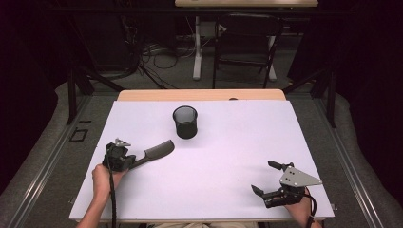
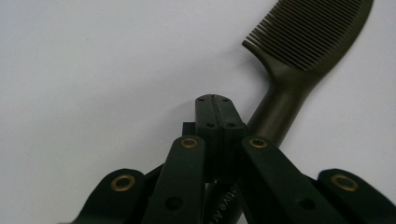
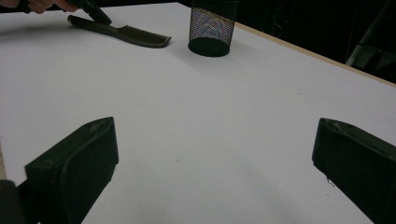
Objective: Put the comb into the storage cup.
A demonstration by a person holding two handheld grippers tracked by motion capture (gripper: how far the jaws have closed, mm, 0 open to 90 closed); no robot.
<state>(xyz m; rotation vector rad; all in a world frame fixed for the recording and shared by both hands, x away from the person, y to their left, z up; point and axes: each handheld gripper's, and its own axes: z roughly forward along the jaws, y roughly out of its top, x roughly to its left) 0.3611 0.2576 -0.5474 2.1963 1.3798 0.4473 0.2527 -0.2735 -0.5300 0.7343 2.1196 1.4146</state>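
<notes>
Now the left gripper (image 1: 124, 159) sits low at the near left of the white table (image 1: 228, 161), its jaws pressed together right over the handle of the dark comb (image 1: 153, 155), though whether they actually pinch that handle is hard to tell. From the left gripper view the comb (image 2: 299, 51) runs out from under the jaws, toothed end pointing away, lying flat on the surface. Beyond its tip, near but apart, the black mesh cup (image 1: 185, 121) stands upright toward the far middle of the table. Over at the near right, the right gripper (image 1: 268, 183) rests well apart from all that, jaws spread wide over bare tabletop.
</notes>
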